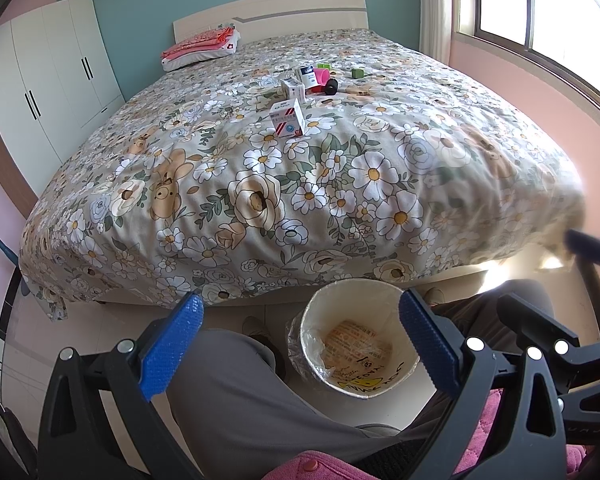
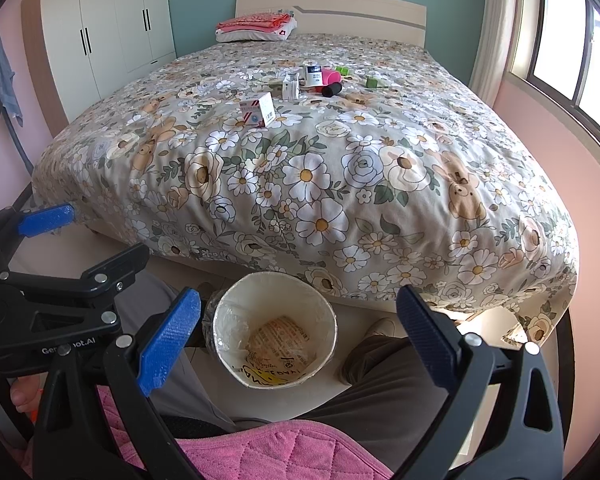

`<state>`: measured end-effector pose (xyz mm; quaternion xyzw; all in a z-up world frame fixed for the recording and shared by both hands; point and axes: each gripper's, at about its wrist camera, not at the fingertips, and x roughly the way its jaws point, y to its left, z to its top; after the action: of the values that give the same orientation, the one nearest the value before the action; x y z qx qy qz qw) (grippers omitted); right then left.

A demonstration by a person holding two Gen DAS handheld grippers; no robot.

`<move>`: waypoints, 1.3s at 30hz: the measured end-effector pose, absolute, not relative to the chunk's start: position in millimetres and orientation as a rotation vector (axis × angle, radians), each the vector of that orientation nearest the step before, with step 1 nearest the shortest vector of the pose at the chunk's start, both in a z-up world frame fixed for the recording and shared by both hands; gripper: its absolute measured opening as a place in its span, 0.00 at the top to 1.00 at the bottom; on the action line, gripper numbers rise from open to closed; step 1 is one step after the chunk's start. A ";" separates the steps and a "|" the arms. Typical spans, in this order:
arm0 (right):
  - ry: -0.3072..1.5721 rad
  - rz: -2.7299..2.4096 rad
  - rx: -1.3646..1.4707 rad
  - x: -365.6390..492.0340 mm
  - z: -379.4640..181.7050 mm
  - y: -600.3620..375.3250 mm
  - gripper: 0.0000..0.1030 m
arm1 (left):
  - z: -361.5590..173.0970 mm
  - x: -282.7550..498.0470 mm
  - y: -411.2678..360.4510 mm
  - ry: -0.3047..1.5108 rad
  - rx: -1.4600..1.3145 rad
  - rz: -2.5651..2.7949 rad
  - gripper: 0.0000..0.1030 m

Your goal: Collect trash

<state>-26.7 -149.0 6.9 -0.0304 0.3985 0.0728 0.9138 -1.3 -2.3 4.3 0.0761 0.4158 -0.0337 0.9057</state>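
Note:
A round bin [image 1: 354, 344] lined with clear plastic stands on the floor at the foot of the bed, between the person's legs; it also shows in the right wrist view [image 2: 274, 336]. A flattened printed wrapper [image 1: 358, 346] lies inside it. On the floral bedspread [image 1: 300, 184] stand a red-and-white box [image 1: 287, 118], a smaller white box [image 1: 293, 88], a white-and-blue container [image 1: 306, 75], a pink cup [image 1: 320, 77], a black cylinder [image 1: 331, 86] and green blocks [image 1: 356, 73]. My left gripper [image 1: 300, 344] and right gripper [image 2: 300, 340] are both open and empty above the bin.
A pink pillow [image 1: 200, 50] lies by the headboard. A white wardrobe [image 1: 48, 80] stands to the left of the bed, a window [image 1: 548, 12] to the right. The person's grey-trousered legs [image 1: 236, 392] and a pink quilted cushion [image 2: 268, 452] fill the foreground.

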 end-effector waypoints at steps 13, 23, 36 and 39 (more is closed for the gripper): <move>0.822 0.151 -0.062 -27.0 5.4 -149.7 0.06 | 3.6 -1.0 -2.1 0.859 0.159 -0.069 0.03; 0.823 0.151 -0.062 -25.9 6.4 -149.2 0.06 | 3.8 -1.1 -2.3 0.860 0.159 -0.069 0.03; 0.823 0.149 -0.067 -24.0 4.6 -145.4 0.06 | 6.7 -1.3 0.3 0.861 0.158 -0.070 0.03; 0.822 0.149 -0.070 -22.1 6.6 -145.4 0.06 | 6.6 -1.3 0.2 0.861 0.158 -0.069 0.03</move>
<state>-22.1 -145.4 6.6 -0.0341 0.3990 0.0722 0.9135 -1.3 0.2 6.6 0.0765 0.4168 -0.0336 0.9051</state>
